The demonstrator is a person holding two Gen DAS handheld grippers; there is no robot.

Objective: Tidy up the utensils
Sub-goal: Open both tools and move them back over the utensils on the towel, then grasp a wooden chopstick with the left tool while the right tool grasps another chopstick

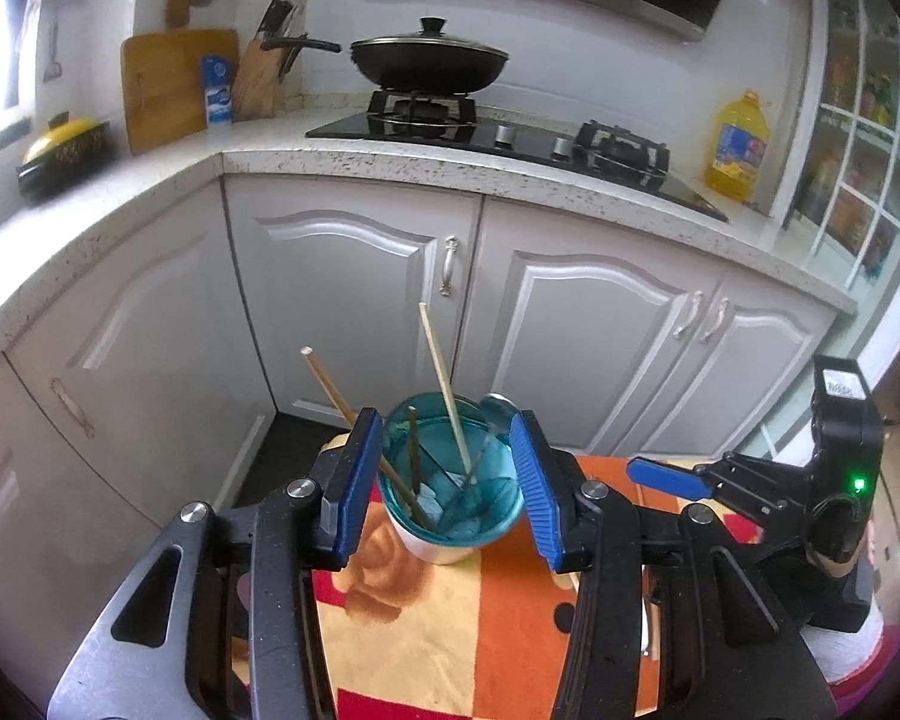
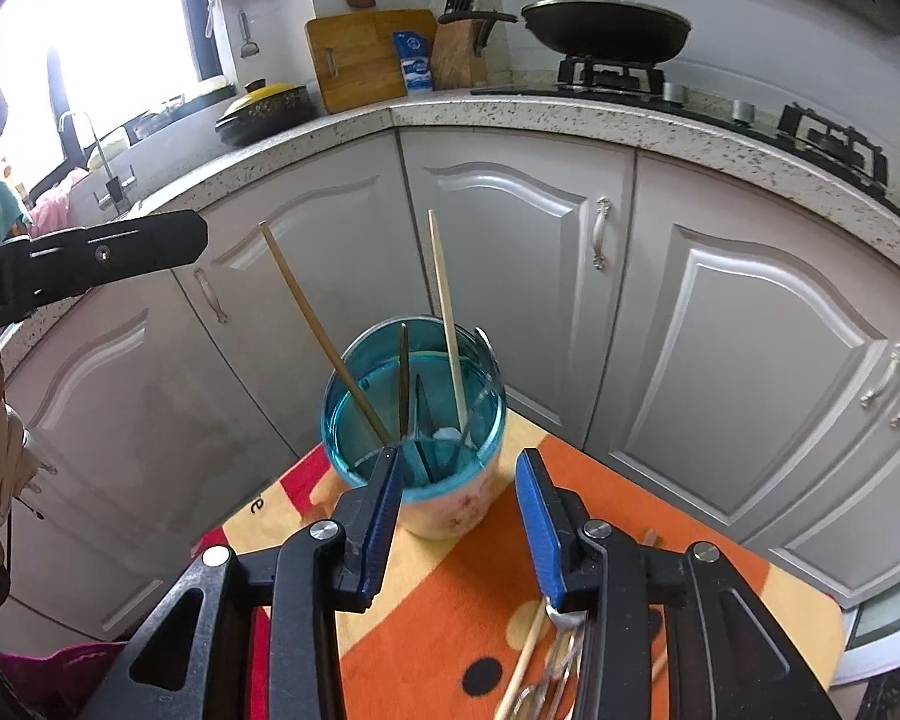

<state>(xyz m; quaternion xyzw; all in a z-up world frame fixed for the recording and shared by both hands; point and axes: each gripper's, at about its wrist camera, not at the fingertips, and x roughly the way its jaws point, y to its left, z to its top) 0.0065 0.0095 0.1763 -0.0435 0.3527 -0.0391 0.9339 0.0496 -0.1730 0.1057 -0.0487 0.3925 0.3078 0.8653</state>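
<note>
Holding both grippers' fingers released, my left gripper (image 1: 450, 474) straddling the blue cup (image 1: 450, 480) of chopsticks (image 1: 444, 387), I risk tipping it by clipping a leaning stick while closing.

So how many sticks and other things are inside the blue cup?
Chopsticks: 3, a light one, a tan one and a short dark one.
Metal utensils: 1 at least, a handle at the cup's far rim; its kind is unclear.
Total: 4 that I can make out.
</note>
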